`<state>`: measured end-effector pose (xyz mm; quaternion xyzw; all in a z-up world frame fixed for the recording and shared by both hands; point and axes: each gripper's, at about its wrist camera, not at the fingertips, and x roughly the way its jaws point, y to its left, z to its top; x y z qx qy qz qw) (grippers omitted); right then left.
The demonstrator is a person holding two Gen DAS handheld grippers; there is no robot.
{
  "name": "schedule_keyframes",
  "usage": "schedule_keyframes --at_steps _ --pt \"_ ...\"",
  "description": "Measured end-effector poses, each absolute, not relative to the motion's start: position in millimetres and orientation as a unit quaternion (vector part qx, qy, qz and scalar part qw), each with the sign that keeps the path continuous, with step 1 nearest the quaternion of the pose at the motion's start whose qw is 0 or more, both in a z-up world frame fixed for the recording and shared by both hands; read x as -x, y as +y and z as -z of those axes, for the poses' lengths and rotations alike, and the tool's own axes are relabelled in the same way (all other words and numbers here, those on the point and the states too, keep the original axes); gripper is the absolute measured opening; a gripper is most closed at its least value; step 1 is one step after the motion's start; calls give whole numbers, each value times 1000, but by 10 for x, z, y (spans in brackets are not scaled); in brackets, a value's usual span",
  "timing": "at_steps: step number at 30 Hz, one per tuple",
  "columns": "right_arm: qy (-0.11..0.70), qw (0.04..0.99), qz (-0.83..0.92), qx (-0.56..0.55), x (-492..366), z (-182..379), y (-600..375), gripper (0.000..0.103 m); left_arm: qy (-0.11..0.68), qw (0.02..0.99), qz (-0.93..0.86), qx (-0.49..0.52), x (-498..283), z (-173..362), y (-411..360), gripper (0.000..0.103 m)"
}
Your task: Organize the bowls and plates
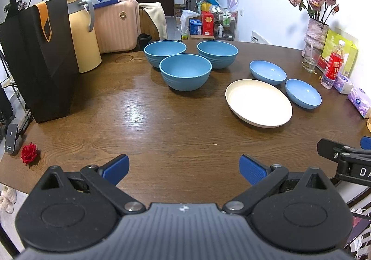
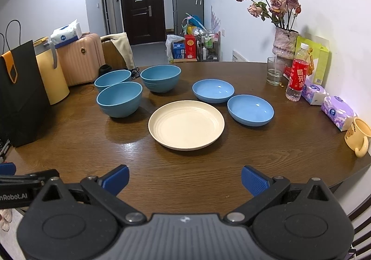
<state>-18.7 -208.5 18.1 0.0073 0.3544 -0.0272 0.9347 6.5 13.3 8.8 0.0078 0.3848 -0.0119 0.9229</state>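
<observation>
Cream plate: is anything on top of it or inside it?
Nothing: the cream plate shows a bare ribbed surface in both views. It sits flat on the table, so whatever is beneath it is covered.

Wooden table (image 2: 197,167) with bowls (image 2: 119,102), plate (image 2: 186,127)

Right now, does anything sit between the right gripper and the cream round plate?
Nothing visible does: only bare wooden table lies between the open right gripper and the cream round plate.

Left hand-held gripper (image 1: 184,170) wide open, right hand-held gripper (image 2: 185,180) wide open, side by side
</observation>
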Motion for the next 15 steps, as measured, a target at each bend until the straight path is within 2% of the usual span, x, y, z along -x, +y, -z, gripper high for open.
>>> schedule_keyframes --at_steps 15 --pt "354 935 26 -5 157 -146 -2073 103 384 923 10 -7 -80 -83 140 103"
